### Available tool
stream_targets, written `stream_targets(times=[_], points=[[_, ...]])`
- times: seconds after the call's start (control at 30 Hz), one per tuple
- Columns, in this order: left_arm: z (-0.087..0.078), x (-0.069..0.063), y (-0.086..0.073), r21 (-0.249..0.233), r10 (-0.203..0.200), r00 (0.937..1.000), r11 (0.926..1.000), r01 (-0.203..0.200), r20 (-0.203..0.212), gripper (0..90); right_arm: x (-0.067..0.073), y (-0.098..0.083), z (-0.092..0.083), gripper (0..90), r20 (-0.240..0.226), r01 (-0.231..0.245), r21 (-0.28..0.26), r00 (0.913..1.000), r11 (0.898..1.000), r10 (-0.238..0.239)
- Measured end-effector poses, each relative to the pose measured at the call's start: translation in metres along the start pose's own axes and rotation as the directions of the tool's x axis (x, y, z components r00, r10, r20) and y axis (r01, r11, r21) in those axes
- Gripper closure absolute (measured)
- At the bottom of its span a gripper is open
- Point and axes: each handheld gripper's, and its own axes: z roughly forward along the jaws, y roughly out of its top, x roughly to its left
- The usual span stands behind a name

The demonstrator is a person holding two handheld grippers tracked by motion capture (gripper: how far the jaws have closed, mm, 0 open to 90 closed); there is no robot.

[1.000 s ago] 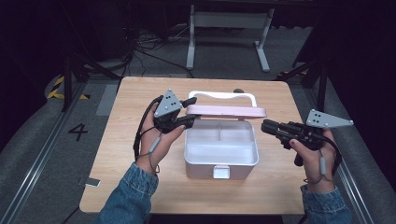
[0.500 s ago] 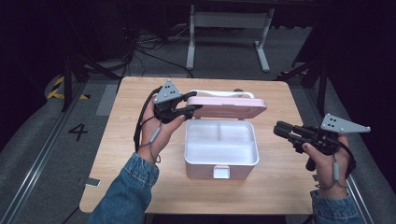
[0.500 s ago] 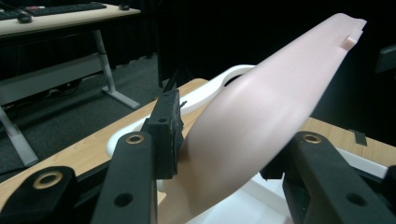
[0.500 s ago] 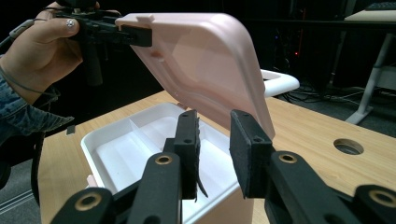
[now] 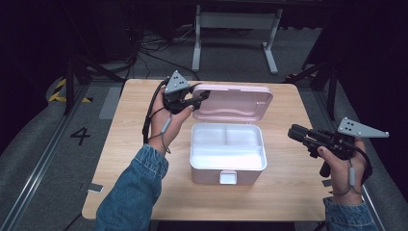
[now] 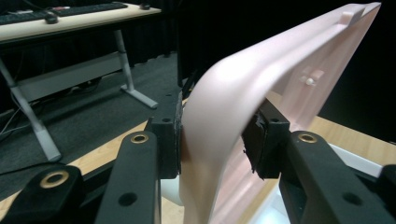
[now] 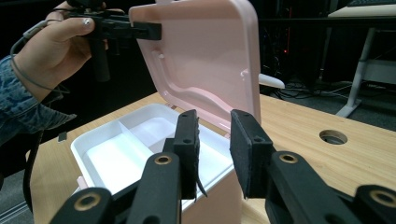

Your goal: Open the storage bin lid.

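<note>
Pink plastic lid (image 5: 234,101): raised, clamped by left gripper (image 5: 199,98).
White divided box (image 5: 227,153): empty.
Right gripper (image 5: 294,133): parted, holding nothing, off the wooden table (image 5: 130,144).

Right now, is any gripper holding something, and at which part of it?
The left gripper holds the pink lid of the box by its upper left corner edge. The right gripper holds nothing, its jaws apart.

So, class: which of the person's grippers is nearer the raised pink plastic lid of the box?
Left. The left gripper clamps the pink plastic lid at its corner; the right gripper hangs apart, beside the box.
</note>
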Motion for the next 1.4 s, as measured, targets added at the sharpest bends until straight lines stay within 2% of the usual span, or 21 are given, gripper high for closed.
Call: stream_targets(times=[0.2,0.4,0.57,0.9,1.17,1.4], points=[[0.009,0.007,0.002,0.016,-0.018,0.9998,0.9997,0.018,-0.012,61.5,-0.002,-0.001,-0.001,72.3,0.008,-0.005,0.005,1.0000,1.000,0.005],[0.016,0.015,0.003,0.028,-0.023,0.9996,0.9993,0.024,-0.019,61.1,-0.006,-0.003,0.000,68.6,0.042,0.003,0.033,0.9991,0.999,-0.004],[0.023,0.019,0.001,0.016,-0.068,0.9975,0.9975,0.068,-0.020,60.8,-0.009,-0.006,0.004,62.7,0.060,0.003,0.068,0.9982,0.998,-0.007],[0.041,0.034,-0.001,0.050,-0.106,0.9936,0.9929,0.108,-0.038,58.3,-0.010,-0.012,0.015,60.4,0.046,-0.005,0.097,0.9989,0.995,0.001],[0.056,0.046,-0.010,0.065,-0.150,0.9876,0.9861,0.153,-0.045,56.1,-0.017,-0.016,0.022,60.1,0.037,-0.013,0.117,0.9993,0.993,0.009],[0.070,0.058,-0.020,0.110,-0.201,0.9785,0.9726,0.205,-0.048,55.3,-0.017,-0.017,0.028,59.5,0.026,-0.010,0.134,0.9996,0.991,0.007]])
